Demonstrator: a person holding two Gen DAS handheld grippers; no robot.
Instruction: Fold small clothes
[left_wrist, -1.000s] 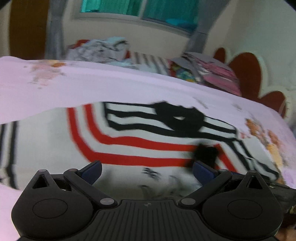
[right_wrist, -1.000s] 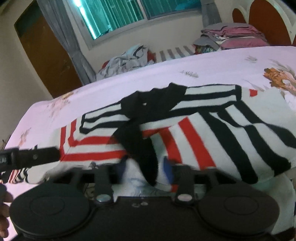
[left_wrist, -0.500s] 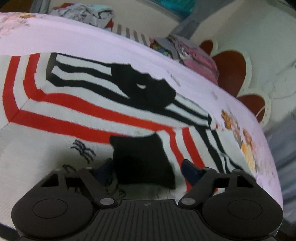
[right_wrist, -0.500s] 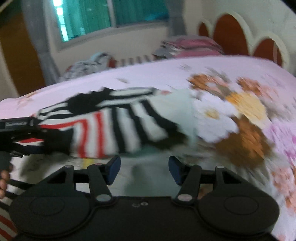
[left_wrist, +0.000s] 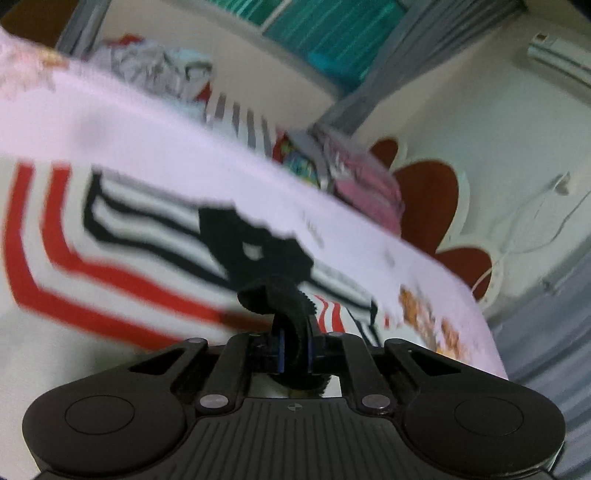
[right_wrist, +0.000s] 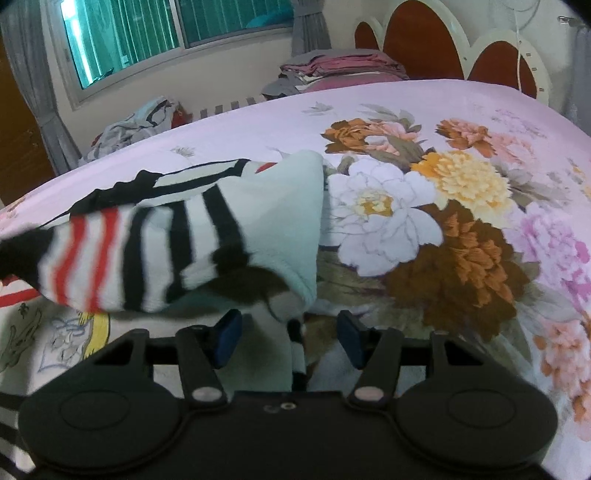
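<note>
Left gripper (left_wrist: 294, 350): fingers pressed together on the black cuff (left_wrist: 275, 295) of the striped sweater (left_wrist: 110, 266); the cuff bunches up just above the fingertips, the body spread flat on the bed (left_wrist: 221, 162) beyond; right gripper (right_wrist: 287, 334): fingers spread wide, gripping nothing; the sweater's sleeve (right_wrist: 155, 254) lies folded across the body, up and left of the fingers; its hem sits just ahead of the gap between them, on the floral bedsheet (right_wrist: 461, 221).
</note>
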